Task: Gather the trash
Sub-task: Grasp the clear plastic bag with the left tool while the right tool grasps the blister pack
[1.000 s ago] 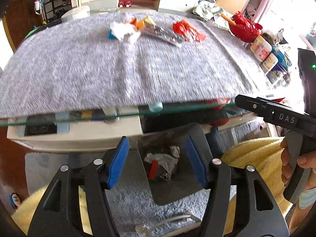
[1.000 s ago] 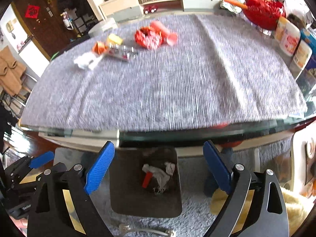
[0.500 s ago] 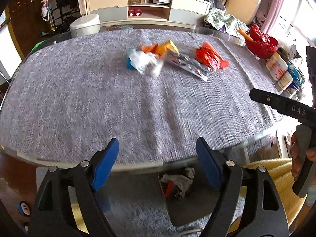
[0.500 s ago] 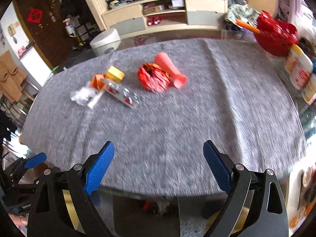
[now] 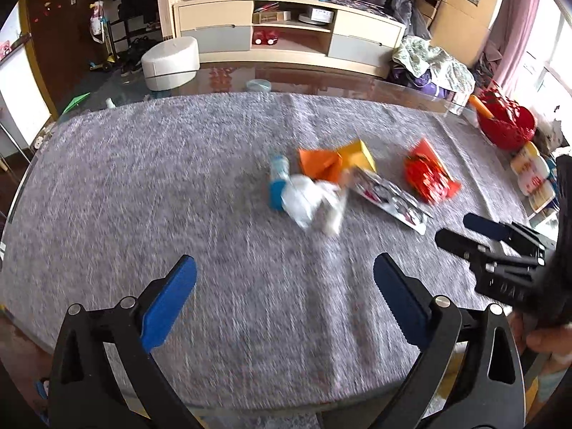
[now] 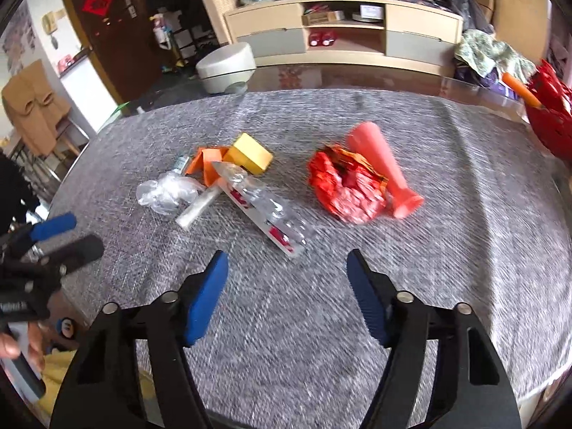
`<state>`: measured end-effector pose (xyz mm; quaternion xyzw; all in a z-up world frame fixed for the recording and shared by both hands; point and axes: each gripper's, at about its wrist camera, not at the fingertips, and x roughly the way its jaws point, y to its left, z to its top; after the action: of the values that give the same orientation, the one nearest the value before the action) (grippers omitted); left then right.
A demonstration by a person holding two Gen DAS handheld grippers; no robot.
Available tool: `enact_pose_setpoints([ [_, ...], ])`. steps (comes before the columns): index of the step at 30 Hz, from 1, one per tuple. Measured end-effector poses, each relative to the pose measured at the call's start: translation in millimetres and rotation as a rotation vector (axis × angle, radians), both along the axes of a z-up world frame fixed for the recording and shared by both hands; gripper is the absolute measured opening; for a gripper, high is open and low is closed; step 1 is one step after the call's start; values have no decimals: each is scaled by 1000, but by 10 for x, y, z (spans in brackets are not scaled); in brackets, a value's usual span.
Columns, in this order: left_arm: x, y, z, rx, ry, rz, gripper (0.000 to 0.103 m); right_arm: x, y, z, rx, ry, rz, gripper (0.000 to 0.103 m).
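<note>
Trash lies in a loose pile on the grey table mat [image 5: 143, 193]. I see crumpled clear plastic [image 6: 166, 191], an orange paper [image 6: 205, 161], a yellow box [image 6: 252, 153], a flat clear wrapper [image 6: 266, 211], a crumpled red bag [image 6: 348, 189] and a pink cup [image 6: 384, 168] on its side. The plastic [image 5: 311, 200] and red bag [image 5: 427, 178] also show in the left wrist view. My left gripper [image 5: 284, 300] is open and empty, short of the plastic. My right gripper [image 6: 286, 293] is open and empty, just short of the wrapper.
A red basket [image 5: 506, 125] and white bottles [image 5: 532, 178] stand at the table's right edge. A white stool [image 6: 225, 66] and a low cabinet [image 6: 343, 35] are beyond the far edge. The two grippers are close side by side.
Both grippers have risen from below the table edge, over the bin on the floor, and moved forward over the mat toward the trash. The bin is out of view now.
</note>
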<state>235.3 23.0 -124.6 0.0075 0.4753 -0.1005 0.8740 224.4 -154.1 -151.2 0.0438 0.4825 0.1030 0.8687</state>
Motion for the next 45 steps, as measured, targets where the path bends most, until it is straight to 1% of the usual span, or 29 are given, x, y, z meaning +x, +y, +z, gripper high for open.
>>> enact_pose_setpoints([
  [3,160,-11,-25,-1,2,-1,94,134,56,-58,-7,3,19,61],
  [6,309,-47,-57,-7,5,-14,94,228,88,-113,-11,8,30,60],
  [7,361,-73,-77,-10,8,-21,92,256,99,-132,-12,10,34,60],
  [9,449,-102,-106,-11,14,-34,84,317,120,-171,-15,16,42,60],
  [11,544,-147,-158,-11,25,-48,71,367,147,-220,-18,24,52,59],
  [12,580,-162,-187,-12,32,-53,69,372,161,-243,-20,28,55,58],
  [14,649,-193,-251,-19,49,-66,60,403,183,-289,-21,40,62,54],
  [15,671,-210,-281,-23,56,-74,57,416,190,-314,-23,45,65,52],
  [17,683,-239,-330,-26,65,-88,48,419,202,-315,-33,32,72,51],
  [18,694,-245,-348,-29,68,-93,45,427,209,-315,-32,30,74,51],
  [19,696,-247,-364,-33,72,-96,38,426,204,-312,-29,28,74,50],
  [20,697,-248,-376,-36,74,-100,30,439,193,-311,-27,27,76,46],
  [22,698,-258,-388,-35,76,-105,24,424,195,-301,-22,24,82,42],
  [23,692,-268,-387,-33,74,-108,22,405,193,-285,-22,16,82,35],
  [28,636,-297,-346,-30,61,-128,17,353,166,-257,-10,23,92,31],
  [30,597,-319,-313,-27,53,-133,16,299,151,-214,-4,20,92,27],
  [34,475,-319,-208,-27,33,-138,15,209,137,-118,-6,12,90,25],
  [38,274,-305,-93,-26,11,-134,15,74,148,-55,1,13,92,24],
  [45,-192,-282,53,-28,-4,-130,15,-320,81,95,11,6,63,24],
])
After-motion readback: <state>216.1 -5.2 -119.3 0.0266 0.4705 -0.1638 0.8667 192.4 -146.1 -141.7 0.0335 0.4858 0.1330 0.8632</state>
